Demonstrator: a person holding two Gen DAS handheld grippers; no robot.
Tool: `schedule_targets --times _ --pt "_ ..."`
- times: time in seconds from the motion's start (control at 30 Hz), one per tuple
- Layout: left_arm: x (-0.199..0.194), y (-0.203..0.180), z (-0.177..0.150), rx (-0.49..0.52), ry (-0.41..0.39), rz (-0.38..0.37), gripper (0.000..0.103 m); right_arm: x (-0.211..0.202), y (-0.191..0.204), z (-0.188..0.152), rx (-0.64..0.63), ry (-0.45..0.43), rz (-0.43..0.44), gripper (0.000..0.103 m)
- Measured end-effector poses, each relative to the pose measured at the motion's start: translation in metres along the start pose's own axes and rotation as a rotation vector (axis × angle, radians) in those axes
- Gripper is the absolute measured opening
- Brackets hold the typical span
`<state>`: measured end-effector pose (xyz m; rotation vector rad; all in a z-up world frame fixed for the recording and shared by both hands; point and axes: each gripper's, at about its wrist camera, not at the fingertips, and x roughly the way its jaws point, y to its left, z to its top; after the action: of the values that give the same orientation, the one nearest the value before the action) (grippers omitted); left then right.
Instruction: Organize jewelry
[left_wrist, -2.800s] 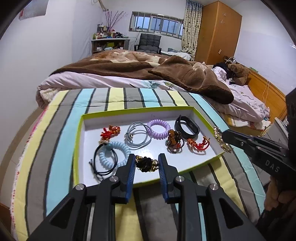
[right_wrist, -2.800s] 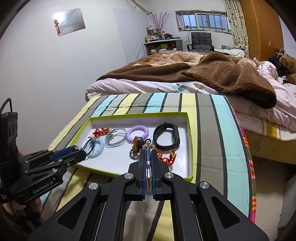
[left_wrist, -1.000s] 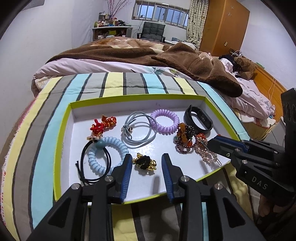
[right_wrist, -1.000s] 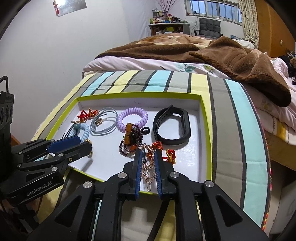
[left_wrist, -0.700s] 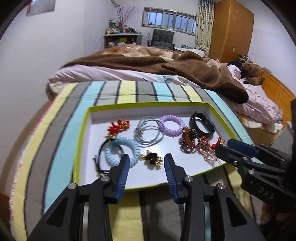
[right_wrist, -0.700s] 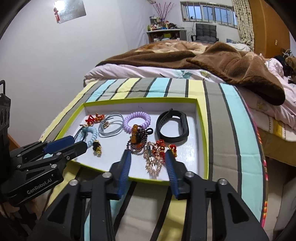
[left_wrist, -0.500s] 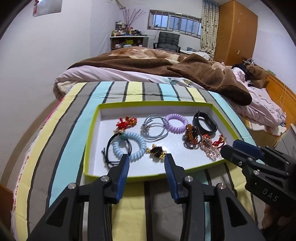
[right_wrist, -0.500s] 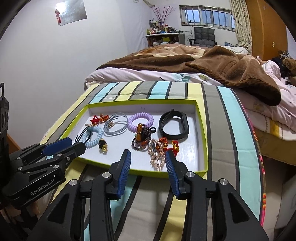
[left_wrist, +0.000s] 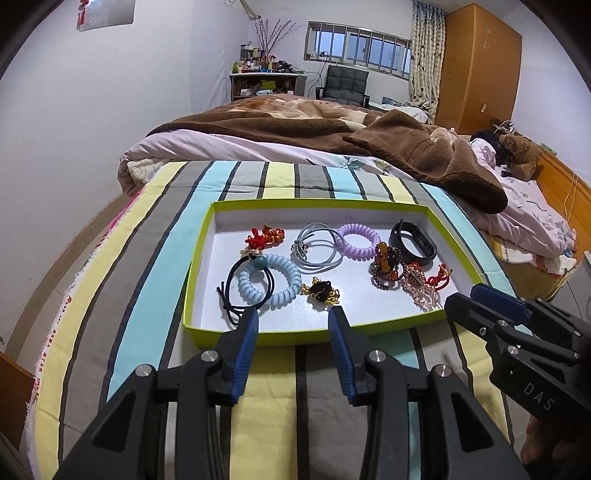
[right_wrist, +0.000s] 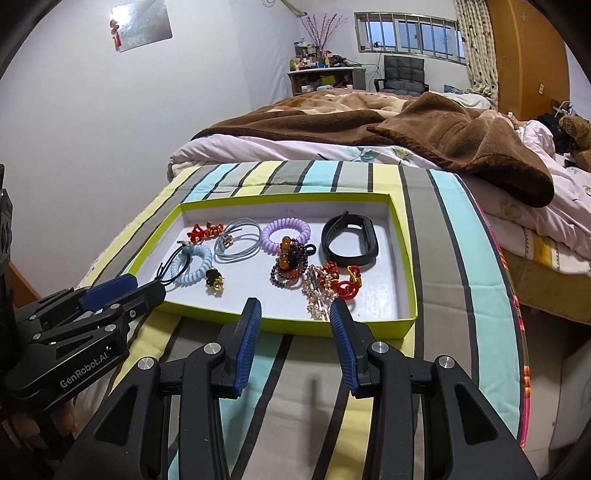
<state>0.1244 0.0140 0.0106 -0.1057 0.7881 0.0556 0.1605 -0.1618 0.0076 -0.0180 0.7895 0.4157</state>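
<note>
A green-rimmed white tray (left_wrist: 201, 243) (right_wrist: 404, 258) lies on a striped cloth. In it lie a black-and-gold piece (left_wrist: 322, 291) (right_wrist: 215, 278), a blue coil tie (left_wrist: 269, 282), a purple coil tie (left_wrist: 357, 242), a black wristband (left_wrist: 412, 243) (right_wrist: 351, 240), a pink bead chain (left_wrist: 419, 290) (right_wrist: 316, 291) and red pieces (left_wrist: 264, 236). My left gripper (left_wrist: 291, 317) is open and empty, just short of the tray's near rim. My right gripper (right_wrist: 295, 308) is open and empty, also at the near rim.
The striped cloth (left_wrist: 122, 280) covers a raised surface at the foot of a bed with a brown blanket (left_wrist: 332, 133). A white wall is on the left. A wooden wardrobe (left_wrist: 476, 62) and a teddy bear (left_wrist: 517, 153) are at the far right.
Both grippers have pulled back from the tray and opened wider. The right one let go of the pink bead chain, which now lies in the tray.
</note>
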Motion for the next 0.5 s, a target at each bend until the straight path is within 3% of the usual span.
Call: schedule_targets --times 0.5 --pt "-0.0030 0.0002 0.0000 -0.008 -0.004 -0.004 0.041 -0.0020 0.0053 -0.0010 -0.016 -0.003 -0.013 0.040"
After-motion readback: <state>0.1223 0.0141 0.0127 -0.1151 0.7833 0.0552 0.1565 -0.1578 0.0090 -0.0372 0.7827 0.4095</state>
